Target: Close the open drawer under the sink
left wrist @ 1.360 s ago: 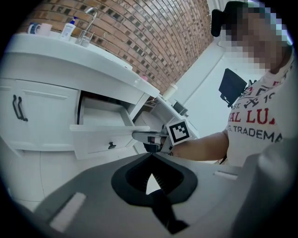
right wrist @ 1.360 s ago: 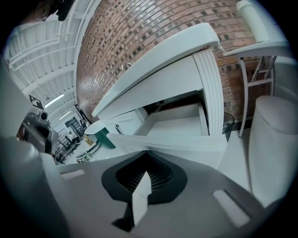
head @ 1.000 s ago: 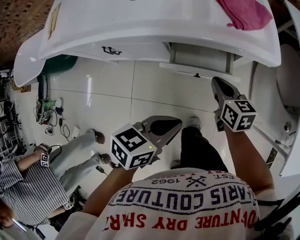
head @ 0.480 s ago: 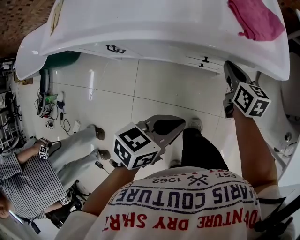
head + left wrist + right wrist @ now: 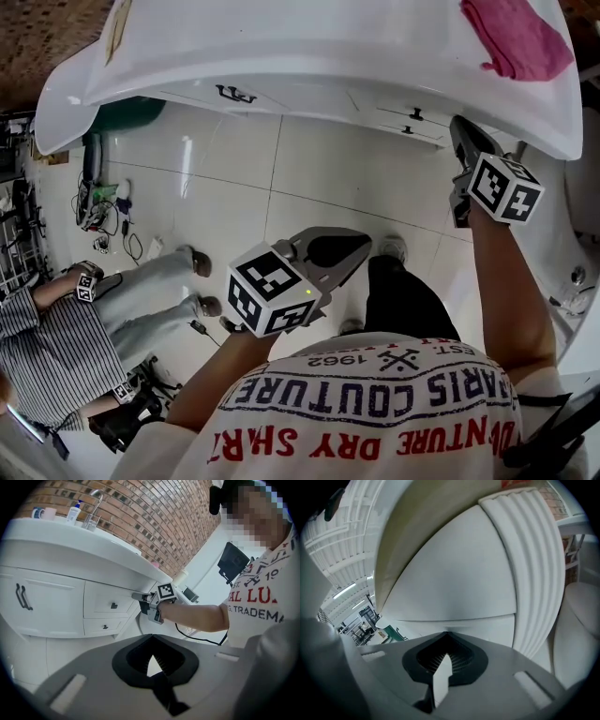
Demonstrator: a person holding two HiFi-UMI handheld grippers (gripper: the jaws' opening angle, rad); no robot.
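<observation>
Two grey plastic claws sit pinched together, holding nothing: the left gripper (image 5: 361, 246) hangs over glossy white floor tiles (image 5: 225, 187), well apart from the cabinet, and the right gripper (image 5: 461, 131) noses up against the smooth white panelled drawer (image 5: 410, 120), which lies flush under the curved white sink counter (image 5: 309, 47).

A pink cloth (image 5: 516, 37) lies crumpled on the white table (image 5: 281, 37), near its right end. At its far edge, against a brick wall (image 5: 154, 522), stand a chrome faucet (image 5: 93, 506), a small bottle (image 5: 74, 512) and a mug (image 5: 47, 513). On the white tiled floor (image 5: 309, 178) a person in a striped shirt (image 5: 47, 356) and grey trousers (image 5: 141, 300) sits at the left. Tangled cables (image 5: 103, 225) lie near that person, beside a green tub (image 5: 131, 114) partly tucked under the table.
</observation>
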